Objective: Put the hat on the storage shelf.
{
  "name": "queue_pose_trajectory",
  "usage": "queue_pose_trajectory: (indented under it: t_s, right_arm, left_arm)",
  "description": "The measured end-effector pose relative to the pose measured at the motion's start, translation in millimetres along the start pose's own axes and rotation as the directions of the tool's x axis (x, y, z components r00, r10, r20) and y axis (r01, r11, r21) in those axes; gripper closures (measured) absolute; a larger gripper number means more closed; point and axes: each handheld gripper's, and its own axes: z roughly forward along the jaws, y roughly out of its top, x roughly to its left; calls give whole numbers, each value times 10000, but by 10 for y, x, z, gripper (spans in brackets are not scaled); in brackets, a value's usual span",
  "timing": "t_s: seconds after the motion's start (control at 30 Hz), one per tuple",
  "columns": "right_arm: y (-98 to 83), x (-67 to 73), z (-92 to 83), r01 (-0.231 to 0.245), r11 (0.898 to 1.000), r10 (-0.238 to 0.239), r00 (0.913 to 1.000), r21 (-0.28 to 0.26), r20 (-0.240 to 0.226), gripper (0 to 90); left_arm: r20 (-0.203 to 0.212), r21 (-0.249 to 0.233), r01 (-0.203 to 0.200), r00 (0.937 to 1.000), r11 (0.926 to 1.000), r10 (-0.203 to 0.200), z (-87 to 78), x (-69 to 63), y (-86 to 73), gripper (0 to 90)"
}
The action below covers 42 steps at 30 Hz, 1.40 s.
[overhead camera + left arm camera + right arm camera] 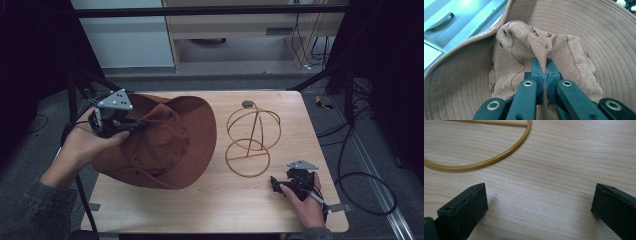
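A brown wide-brimmed hat (170, 142) lies on the left half of the wooden table (225, 205). My left gripper (142, 123) is shut on a fold of the hat's crown. In the left gripper view the black jaws pinch that crease of brown fabric (544, 50), with the stitched brim (599, 32) spread behind it. A gold wire hat stand (251, 140) stands upright to the right of the hat. My right gripper (276, 184) rests low near the table's front right, open, nothing between its fingers (466, 207). Part of the stand's base ring (486, 161) shows just ahead of it.
A pale cabinet (240, 30) stands on the grey floor beyond the table. Black frame legs (345, 80) and cables (360, 175) sit to the right of the table. Bare wood lies along the front edge between the hat and my right hand.
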Motion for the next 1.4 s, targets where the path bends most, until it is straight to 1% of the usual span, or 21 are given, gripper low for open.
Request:
queue_pose_trajectory:
  t_s: [0.03, 0.17, 0.37, 0.43, 0.57, 0.67, 0.7, 0.77, 0.83, 0.87, 1.0, 1.2, 1.3, 1.33, 1.37, 1.4]
  right_arm:
    - [0, -1, 0, -1, 10000, 1, 10000, -1, -8, 5]
    - [-1, -4, -3, 26, 10000, -26, 10000, 0, -26, 5]
    - [-1, -3, -3, 22, 10000, -22, 10000, -1, -27, 5]
    - [-1, -3, -3, 26, 10000, -26, 10000, 1, -28, 5]
    - [-1, -3, -3, 26, 10000, -26, 10000, 1, -21, 5]
    - [-1, -3, -2, 30, 10000, -30, 10000, 0, -21, 5]
    - [-1, -3, -2, 32, 10000, -32, 10000, -2, -23, 5]
    - [-1, -3, -3, 26, 10000, -26, 10000, 0, -22, 5]
    - [-1, -3, -2, 30, 10000, -30, 10000, 0, -19, 4]
    - [-1, -2, -2, 25, 10000, -25, 10000, -3, -14, 5]
    - [-1, -3, -3, 31, 10000, -31, 10000, 0, -19, 5]
    - [-1, -3, -2, 25, 10000, -25, 10000, -4, -19, 5]
    - [-1, -4, -3, 37, 10000, -37, 10000, 1, -21, 5]
    - [-1, -3, -2, 33, 10000, -33, 10000, -2, -13, 5]
    - [-1, -4, -3, 38, 10000, -38, 10000, 1, -19, 5]
    - [-1, -3, -2, 31, 10000, -31, 10000, -2, -12, 5]
  left_arm:
    - [-18, -2, -34, 10000, 10000, 34, -15, 4, 3, 881]
    - [-72, -237, 98, 9999, 9997, -100, -86, 11, -4, 882]
    - [-161, -263, -62, 9999, 9996, 58, -158, -11, 51, 881]
    - [-202, -380, -133, 9997, 9992, 125, -203, -17, 101, 881]
    - [-229, -468, -145, 9996, 9988, 135, -225, -27, 127, 881]
    - [-209, -464, -156, 9997, 9988, 147, -228, -34, 134, 881]
    - [-198, -438, -214, 9996, 9988, 205, -234, -35, 152, 881]
    - [-206, -462, -187, 9996, 9988, 177, -237, -35, 166, 881]
    - [-167, -455, -257, 9995, 9986, 250, -244, -34, 219, 881]
    - [-167, -455, -257, 9995, 9986, 250, -244, -34, 219, 881]
    - [-193, -324, -498, 9986, 9982, 492, -242, -71, 327, 881]
    - [-186, -553, -670, 9976, 9962, 661, -238, -117, 480, 881]
    - [-172, -575, -820, 9966, 9950, 811, -228, -146, 551, 881]
    - [-172, -575, -820, 9966, 9950, 811, -228, -146, 551, 881]
    - [-144, -580, -876, 9961, 9945, 869, -211, -169, 593, 881]
    - [-144, -580, -876, 9961, 9945, 869, -211, -169, 593, 881]
